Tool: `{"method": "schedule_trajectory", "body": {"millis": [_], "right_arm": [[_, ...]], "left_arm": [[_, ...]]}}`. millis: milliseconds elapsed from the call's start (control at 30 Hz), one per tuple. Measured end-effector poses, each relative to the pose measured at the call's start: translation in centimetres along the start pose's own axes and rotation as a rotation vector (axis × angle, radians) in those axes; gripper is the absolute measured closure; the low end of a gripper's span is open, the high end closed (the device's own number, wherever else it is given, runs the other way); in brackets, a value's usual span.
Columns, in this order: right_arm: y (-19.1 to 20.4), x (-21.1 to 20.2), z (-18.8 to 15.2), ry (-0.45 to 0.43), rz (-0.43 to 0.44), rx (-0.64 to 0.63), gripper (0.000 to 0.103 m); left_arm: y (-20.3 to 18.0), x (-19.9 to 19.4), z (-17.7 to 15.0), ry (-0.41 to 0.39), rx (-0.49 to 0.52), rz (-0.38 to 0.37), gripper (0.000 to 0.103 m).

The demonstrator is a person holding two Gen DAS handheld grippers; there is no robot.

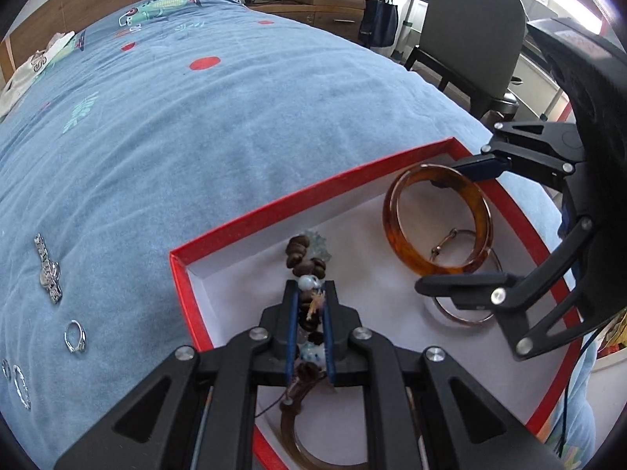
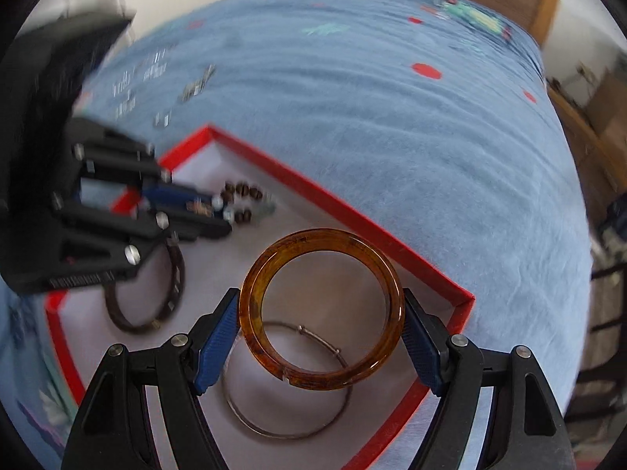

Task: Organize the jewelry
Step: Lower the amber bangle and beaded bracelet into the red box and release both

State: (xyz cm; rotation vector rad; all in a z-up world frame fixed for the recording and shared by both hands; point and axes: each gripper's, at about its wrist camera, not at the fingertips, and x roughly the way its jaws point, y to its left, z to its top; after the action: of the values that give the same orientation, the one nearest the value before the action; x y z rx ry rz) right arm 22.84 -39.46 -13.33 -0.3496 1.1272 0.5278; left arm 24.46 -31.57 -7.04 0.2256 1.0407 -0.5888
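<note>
The task looks partly done. Inside the red box [image 1: 235, 231], the left claw [image 1: 311, 293] is closed narrowly on a beaded bracelet [image 1: 305, 258], whose brown beads spill out just ahead of its tips. The right claw [image 2: 321, 313] is spread wide, its blue pads [image 2: 217, 337] pressed against both sides of an amber bangle [image 2: 321, 313], held tilted above the box floor. Beneath that bangle lies a thin wire bangle [image 2: 286, 423], and a dark bangle [image 2: 145, 301] sits under the left claw's body. Still left on the bed [image 1: 196, 137], well to the left of the left claw, are a silver ring [image 1: 75, 337], a metal link bracelet [image 1: 49, 270] and more small pieces [image 1: 19, 385] at the frame's edge
</note>
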Motion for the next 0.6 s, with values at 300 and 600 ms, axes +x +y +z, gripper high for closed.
{"method": "schedule_trajectory", "body": {"millis": [300, 600], "right_arm": [[0.52, 0.36, -0.5, 0.026, -0.026, -0.06, 0.021], [1.18, -0.29, -0.69, 0.018, -0.049, -0.083, 0.019]], "left_arm": [[-0.34, 0.03, -0.38, -0.028, 0.028, 0.022, 0.092], [-0.43, -0.69, -0.69, -0.042, 0.033, 0.006, 0.068]]}}
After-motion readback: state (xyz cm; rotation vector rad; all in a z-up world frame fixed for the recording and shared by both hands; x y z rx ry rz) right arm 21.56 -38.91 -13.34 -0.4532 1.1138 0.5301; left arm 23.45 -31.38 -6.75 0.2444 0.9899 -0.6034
